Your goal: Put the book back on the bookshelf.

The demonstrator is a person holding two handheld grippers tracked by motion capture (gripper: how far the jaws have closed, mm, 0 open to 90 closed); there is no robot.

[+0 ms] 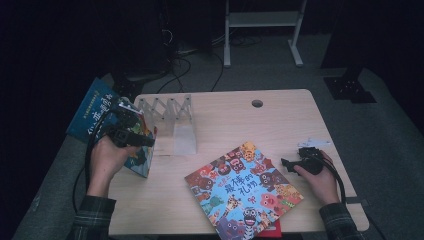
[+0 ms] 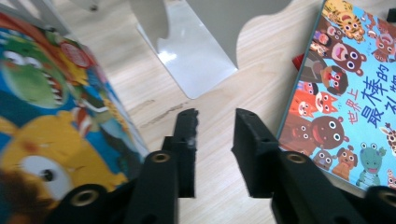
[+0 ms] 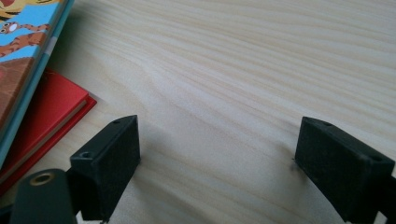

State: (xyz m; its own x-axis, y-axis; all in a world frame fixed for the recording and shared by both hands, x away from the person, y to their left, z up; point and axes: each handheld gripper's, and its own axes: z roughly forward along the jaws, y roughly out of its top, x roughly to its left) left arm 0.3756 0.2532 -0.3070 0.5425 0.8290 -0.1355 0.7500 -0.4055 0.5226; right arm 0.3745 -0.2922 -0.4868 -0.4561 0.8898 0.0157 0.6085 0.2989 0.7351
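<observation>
With 1 picture book [image 1: 142,150] just stood at the left by the rack [image 1: 172,120], the empty, parted left gripper [image 2: 215,140] should next fetch the flat animal book [image 1: 242,192]; the right gripper [image 3: 217,163] rests wide open.

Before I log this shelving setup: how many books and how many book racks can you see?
Books: 4 (animal picture book, red book under it, standing book, blue book off the table's left edge)
Book racks: 1 (expanding rack)
Total: 5
</observation>
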